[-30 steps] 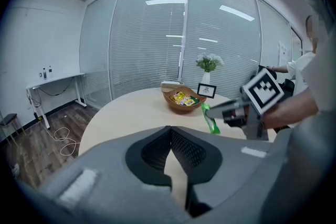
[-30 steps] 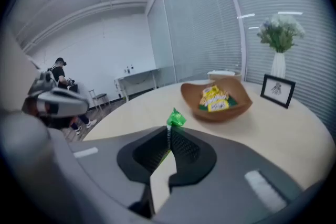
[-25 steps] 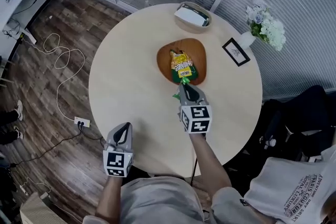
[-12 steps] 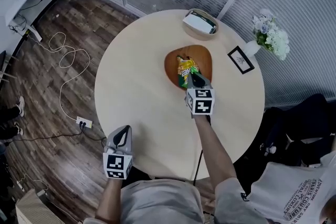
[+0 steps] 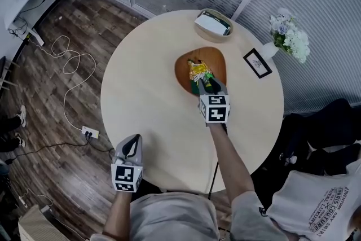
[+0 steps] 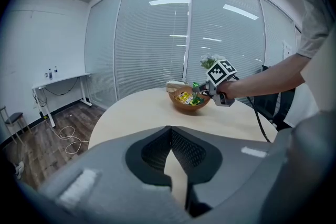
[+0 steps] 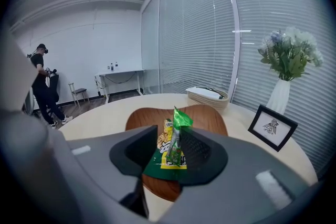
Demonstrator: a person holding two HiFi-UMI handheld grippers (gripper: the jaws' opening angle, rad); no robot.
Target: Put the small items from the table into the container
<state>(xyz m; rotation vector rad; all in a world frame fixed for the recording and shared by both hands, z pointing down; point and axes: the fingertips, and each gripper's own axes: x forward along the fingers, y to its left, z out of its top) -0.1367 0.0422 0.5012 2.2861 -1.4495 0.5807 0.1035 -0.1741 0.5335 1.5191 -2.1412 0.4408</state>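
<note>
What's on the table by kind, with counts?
Wooden bowl: 1
Snack packets: at least 2 (they overlap, so the exact count is unclear)
Woven basket: 1
Picture frame: 1
Vase of flowers: 1
Total: at least 6

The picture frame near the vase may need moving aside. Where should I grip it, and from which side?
Take the picture frame by its top edge, from above. It stands propped and leaning back, so that thin edge is free front and back, while the bottom edge sits on the table. The vase stands close by, so a sideways approach looks tighter.
</note>
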